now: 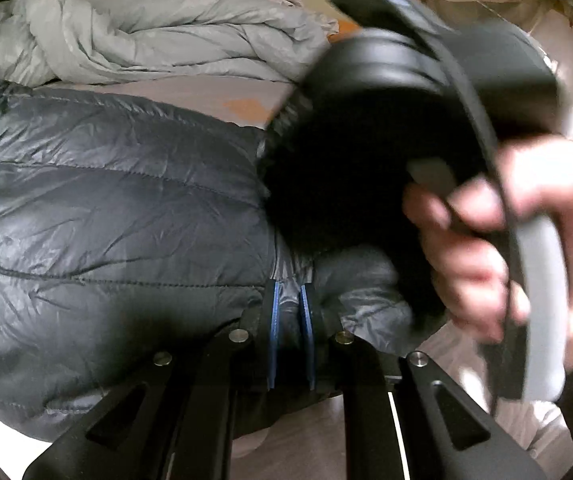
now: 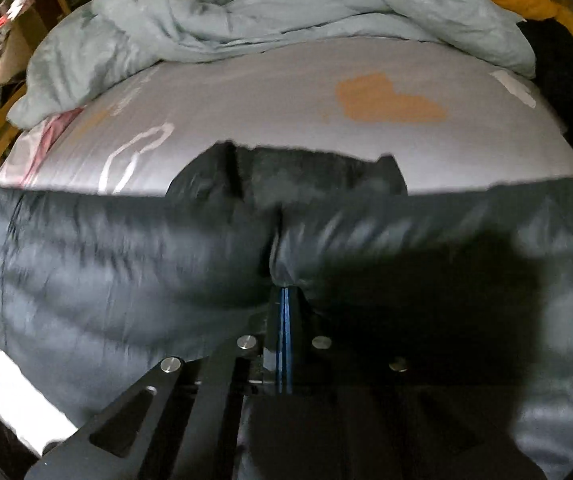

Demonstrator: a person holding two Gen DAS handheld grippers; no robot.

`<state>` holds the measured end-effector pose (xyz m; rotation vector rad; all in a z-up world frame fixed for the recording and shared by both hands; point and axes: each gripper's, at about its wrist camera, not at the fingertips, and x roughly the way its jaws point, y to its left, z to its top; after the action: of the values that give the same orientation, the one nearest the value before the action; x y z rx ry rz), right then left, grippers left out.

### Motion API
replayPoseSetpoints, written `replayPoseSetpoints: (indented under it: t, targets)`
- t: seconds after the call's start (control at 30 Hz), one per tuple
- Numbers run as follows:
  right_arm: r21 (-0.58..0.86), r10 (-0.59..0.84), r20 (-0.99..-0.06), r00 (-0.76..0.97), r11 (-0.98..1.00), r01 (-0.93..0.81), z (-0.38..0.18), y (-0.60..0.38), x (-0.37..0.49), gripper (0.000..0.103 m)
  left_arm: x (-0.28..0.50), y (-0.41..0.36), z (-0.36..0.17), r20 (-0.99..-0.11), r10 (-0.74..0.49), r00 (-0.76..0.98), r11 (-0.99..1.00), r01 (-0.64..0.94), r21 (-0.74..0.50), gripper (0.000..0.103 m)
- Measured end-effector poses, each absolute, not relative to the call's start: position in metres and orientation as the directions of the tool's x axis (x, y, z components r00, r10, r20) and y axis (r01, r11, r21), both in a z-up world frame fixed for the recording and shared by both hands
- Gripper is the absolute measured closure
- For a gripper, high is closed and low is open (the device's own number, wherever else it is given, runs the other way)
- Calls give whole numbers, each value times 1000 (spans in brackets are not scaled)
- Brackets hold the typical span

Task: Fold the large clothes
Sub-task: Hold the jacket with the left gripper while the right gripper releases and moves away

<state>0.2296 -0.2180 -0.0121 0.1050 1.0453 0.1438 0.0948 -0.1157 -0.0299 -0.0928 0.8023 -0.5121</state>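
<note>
Left wrist view showed the left gripper (image 1: 291, 300) pinching a fold of the dark puffer jacket (image 1: 106, 216) spread ahead on the bed (image 2: 246, 112), while the right gripper (image 2: 284, 296) clenched its edge.

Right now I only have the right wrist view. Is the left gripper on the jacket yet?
Observer: Yes. The left gripper has its jaws shut on a raised fold of the dark puffer jacket.
Operator: Where's my right unit relative to that fold?
Observer: In the left wrist view, the body of the right gripper is blurred, close above and to the right of the fold. The right hand is wrapped round its handle.
</note>
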Motion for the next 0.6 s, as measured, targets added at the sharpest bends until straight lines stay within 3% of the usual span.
replayPoseSetpoints:
  t: [0.17,0.23,0.3,0.43,0.5,0.53,0.57,0.6]
  targets:
    - [208,196,-844,499,978,-33,5,-229,243,103,96,-111,-30,-654,-494,573,865,403,-301,91]
    - [265,225,-773,594,964,-20,30,-251,217,103,95,-110,-30,-651,-498,573,863,403,-305,91]
    - [228,190,-709,679,973,-35,56,-267,178,103,95,-110,-29,-650,-496,575,864,403,-302,91]
    - [228,164,-644,747,974,-17,77,-305,110,99,94,-111,-29,-649,-497,577,864,404,-302,91]
    - [264,163,-627,762,964,11,77,-328,75,88,92,-111,-29,-648,-496,578,864,404,-300,91]
    - [282,166,-622,765,959,20,76,-338,63,70,92,-111,-28,-648,-495,579,864,404,-299,91]
    - [297,163,-617,770,954,36,74,-346,52,45,93,-111,-28,-648,-494,580,865,404,-298,91]
    - [306,138,-610,780,949,71,69,-359,39,34,93,-111,-28,-648,-494,580,865,405,-297,91]
